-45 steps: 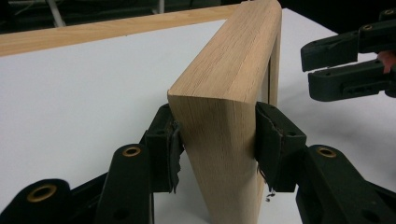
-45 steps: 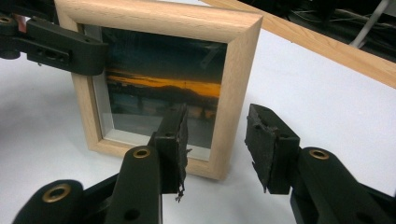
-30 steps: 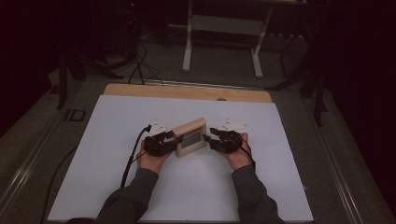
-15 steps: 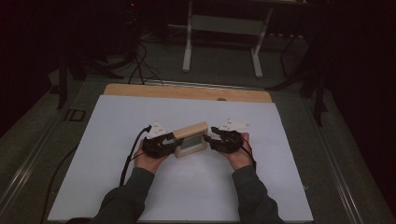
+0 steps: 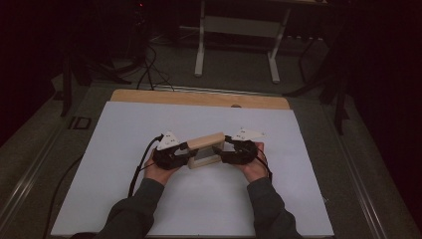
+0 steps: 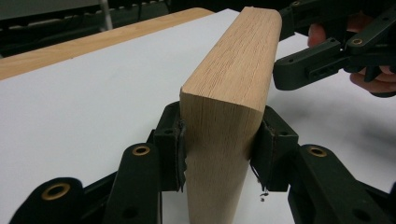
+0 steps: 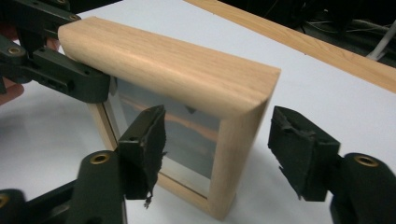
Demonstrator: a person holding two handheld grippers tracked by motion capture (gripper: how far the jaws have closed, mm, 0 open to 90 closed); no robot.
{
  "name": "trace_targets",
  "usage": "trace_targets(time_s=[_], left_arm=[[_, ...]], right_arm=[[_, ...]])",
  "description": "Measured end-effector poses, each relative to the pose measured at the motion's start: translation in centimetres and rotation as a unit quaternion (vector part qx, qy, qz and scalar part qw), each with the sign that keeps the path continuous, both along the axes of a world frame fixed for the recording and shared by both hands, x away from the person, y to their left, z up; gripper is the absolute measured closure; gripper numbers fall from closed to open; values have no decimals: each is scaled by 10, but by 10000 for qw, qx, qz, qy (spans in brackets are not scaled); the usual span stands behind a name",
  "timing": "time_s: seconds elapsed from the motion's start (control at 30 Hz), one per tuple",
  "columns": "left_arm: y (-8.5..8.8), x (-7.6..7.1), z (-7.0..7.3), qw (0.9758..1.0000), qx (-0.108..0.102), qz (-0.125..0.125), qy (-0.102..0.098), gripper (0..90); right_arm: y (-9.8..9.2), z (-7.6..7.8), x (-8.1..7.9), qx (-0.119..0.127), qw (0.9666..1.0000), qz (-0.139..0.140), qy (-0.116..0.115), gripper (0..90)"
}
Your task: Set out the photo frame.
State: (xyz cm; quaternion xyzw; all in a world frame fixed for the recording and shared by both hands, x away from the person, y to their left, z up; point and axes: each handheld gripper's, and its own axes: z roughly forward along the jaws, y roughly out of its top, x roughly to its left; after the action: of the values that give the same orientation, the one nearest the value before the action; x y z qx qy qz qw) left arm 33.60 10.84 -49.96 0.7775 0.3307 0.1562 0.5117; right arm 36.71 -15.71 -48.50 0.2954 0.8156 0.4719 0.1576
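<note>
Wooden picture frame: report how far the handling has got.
Done: the wooden picture frame stands upright on the white table, and the left hand-held gripper is clamped on one end, pads against both faces. In hand: the right hand-held gripper straddles the other end with its jaws open, not touching the wood. Left: probably closing that second grip before the frame goes anywhere.

Wooden frame (image 5: pixel 205 150): light oak-coloured, thick square block, rounded edges and corners, visible grain. Glazed window in near face shows dim picture with orange band (image 7: pixel 177 130). Standing upright on edge on white table sheet, near centre, slightly toward near side. Long top edge runs left-right, right end angled a little farther away. Left end clamped between black pads; right end between parted pads, untouched.
</note>
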Motion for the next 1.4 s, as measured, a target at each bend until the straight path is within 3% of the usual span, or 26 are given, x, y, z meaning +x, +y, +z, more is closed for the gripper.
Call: trace_targets(time_s=[0.43,0.97,1.4], left_arm=[[0,8,0,9999,-14,-142,-35,591],[-2,15,0,10000,27,35,-11,525],[-1,20,1,10000,-3,1,38,511]], right_arm=[[3,-1,5,31,9999,35,151,312],[-1,-1,2,-32,9999,-106,84,439],[-1,-1,0,-5,9997,-234,68,491]])
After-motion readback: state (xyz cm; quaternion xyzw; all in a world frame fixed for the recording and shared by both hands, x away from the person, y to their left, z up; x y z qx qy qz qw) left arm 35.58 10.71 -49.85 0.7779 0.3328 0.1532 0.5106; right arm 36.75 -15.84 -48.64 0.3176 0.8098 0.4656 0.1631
